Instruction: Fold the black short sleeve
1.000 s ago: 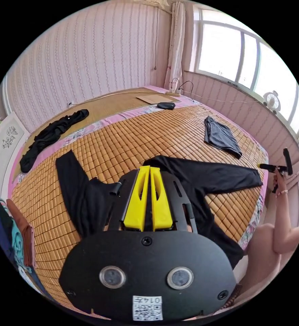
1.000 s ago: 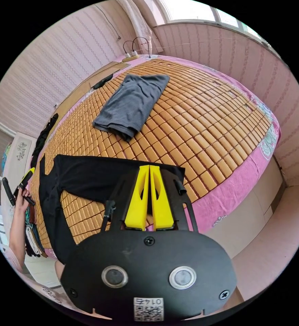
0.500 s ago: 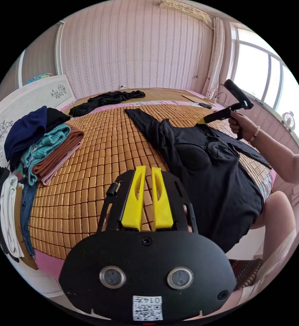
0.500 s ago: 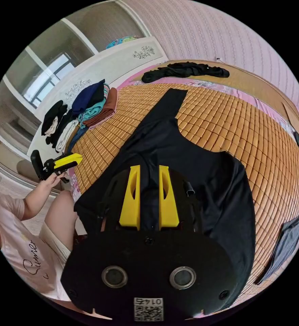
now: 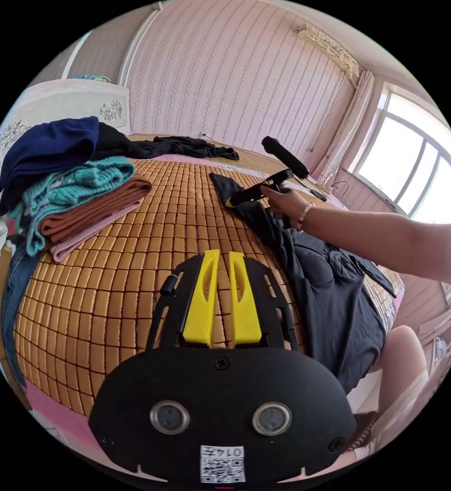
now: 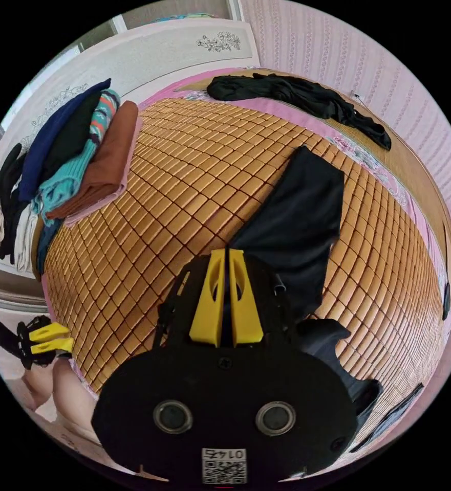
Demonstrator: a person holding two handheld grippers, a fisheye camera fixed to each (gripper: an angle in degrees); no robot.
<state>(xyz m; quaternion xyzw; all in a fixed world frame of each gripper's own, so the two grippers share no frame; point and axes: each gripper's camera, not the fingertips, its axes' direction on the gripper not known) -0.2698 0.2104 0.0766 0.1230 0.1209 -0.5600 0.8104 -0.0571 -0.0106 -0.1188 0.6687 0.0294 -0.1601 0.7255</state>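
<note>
The black short sleeve shirt [image 6: 297, 220] lies spread on the bed's bamboo mat [image 6: 184, 169], one sleeve stretched out flat just ahead of the right tongs [image 6: 225, 296], the body bunched beside them. The right tongs' yellow jaws are pressed together over the sleeve's near edge; whether cloth is caught between them I cannot tell. The left tongs [image 5: 220, 299] hover above bare mat, jaws nearly shut with nothing between them, the shirt off to their right. Beyond them the person's hand [image 5: 281, 202] holds the right tongs on the sleeve. A stack of folded clothes [image 5: 77, 194] sits to the left tongs' left, and a crumpled black garment [image 6: 297, 99] lies farther away.
</note>
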